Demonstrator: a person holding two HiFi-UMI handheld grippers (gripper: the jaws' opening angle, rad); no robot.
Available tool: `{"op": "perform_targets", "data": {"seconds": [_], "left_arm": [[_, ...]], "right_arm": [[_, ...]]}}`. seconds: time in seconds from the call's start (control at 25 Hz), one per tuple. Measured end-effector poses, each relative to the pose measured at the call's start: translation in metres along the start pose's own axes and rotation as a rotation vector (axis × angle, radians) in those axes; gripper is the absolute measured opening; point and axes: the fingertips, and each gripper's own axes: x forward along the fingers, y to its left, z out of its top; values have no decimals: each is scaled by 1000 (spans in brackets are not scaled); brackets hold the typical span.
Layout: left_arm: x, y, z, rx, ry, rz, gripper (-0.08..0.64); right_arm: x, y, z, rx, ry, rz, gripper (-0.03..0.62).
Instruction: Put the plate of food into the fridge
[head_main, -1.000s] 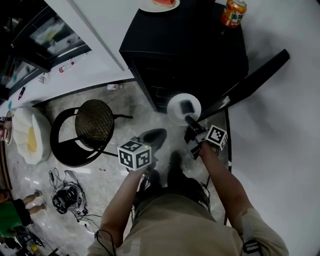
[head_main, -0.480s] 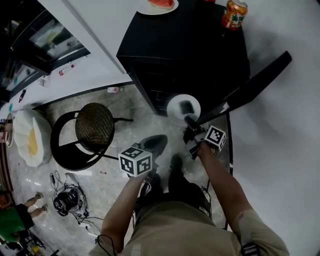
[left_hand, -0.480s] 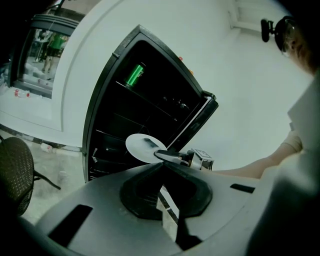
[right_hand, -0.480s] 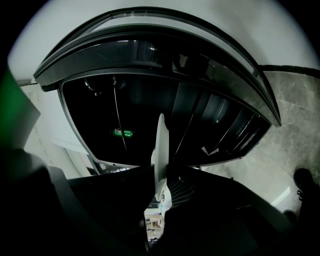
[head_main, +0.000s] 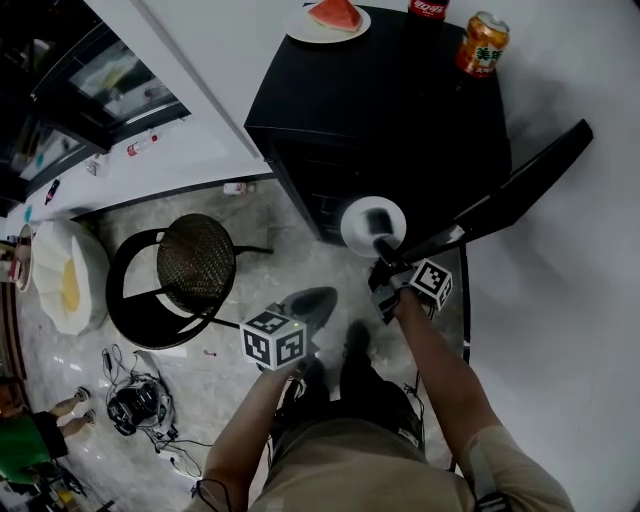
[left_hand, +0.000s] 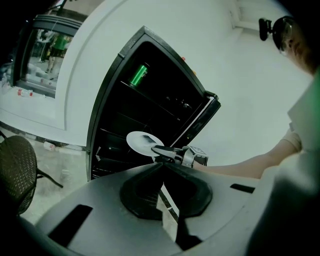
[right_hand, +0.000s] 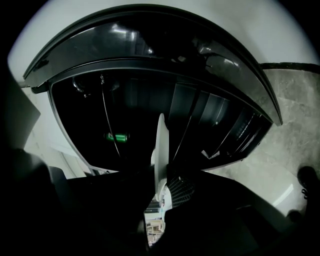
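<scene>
Tongs first, as my feed shows them: the right tongs (head_main: 383, 246) are clamped on the near rim of the white plate (head_main: 372, 222), and in the right gripper view I see that rim edge-on, pinched between the two jaws. I am holding the plate roughly level above the marble floor (head_main: 290, 250), just before the open front of the black fridge (head_main: 380, 110). I cannot tell whether its far edge has crossed the threshold. A dark lump (left_hand: 146, 137) lies on the plate, too blurred for me to name. The fridge door (head_main: 520, 180) stands swung wide on the right. Inside, a green can (left_hand: 138, 75) lies on an upper shelf, and the lower shelves behind the plate look dark. The left tongs (head_main: 325, 293) have their jaws together with nothing between them. They hang low beside my left leg, pointing toward the fridge, left of the plate and clear of it. On top of the fridge I see a slice of watermelon (head_main: 335, 14) on a second plate, an orange can (head_main: 483, 44) and a red can (head_main: 428, 8) at the picture's top edge. A round black chair (head_main: 193, 262) stands on the floor left of the fridge.
</scene>
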Motion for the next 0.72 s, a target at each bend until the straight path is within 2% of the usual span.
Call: {"op": "perform_targets", "data": {"seconds": [0.72], "left_arm": [[-2,15,-4,-5,19,17,12]], "right_arm": [[19,-15,9,27,-37,-19,41]]}}
